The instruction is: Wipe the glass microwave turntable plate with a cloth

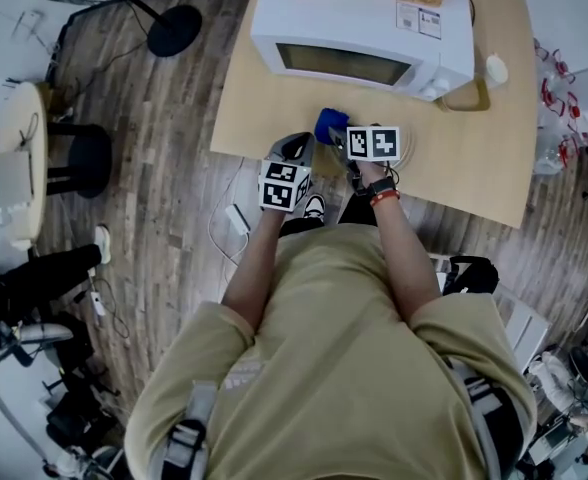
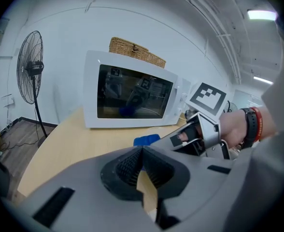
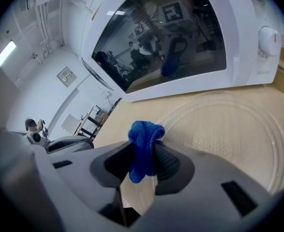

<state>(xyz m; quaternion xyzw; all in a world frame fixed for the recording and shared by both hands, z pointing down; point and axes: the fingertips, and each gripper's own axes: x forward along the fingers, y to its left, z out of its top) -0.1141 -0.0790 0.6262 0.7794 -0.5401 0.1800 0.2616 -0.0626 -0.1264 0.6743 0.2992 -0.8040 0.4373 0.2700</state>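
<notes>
**Task status.** Glass turntable plate (image 3: 229, 134): out of the microwave oven (image 1: 364, 43), lying flat on the wooden surface (image 1: 474, 168) in front of the oven door. Blue cloth (image 3: 144, 137): already taken up. No wiping contact is shown. The cloth is bunched at the plate's near-left rim, and whether it touches the glass cannot be told. No streaks or damp patches can be made out on the plate. Judged: preparation is done and the wipe itself remains to do, along with any return of the plate to the oven.

**Right gripper** (image 3: 144, 149). Fingers (image 3: 166, 161) are closed tight on the cloth, which bulges out above the tips in a rolled wad. It points toward the oven door, with the plate ahead and to its right. The forearm is stretched forward, with bands on the wrist.

**Left gripper** (image 2: 142, 153). Fingers (image 2: 127, 168) are pressed together at the tips with nothing between them. It is just beside the right gripper, near the surface's front edge, and faces the oven. It is apart from the plate.

**Other items.** Wicker basket (image 2: 137, 52) on top of the oven. Pedestal fan (image 2: 31, 71) on the floor to the left.
</notes>
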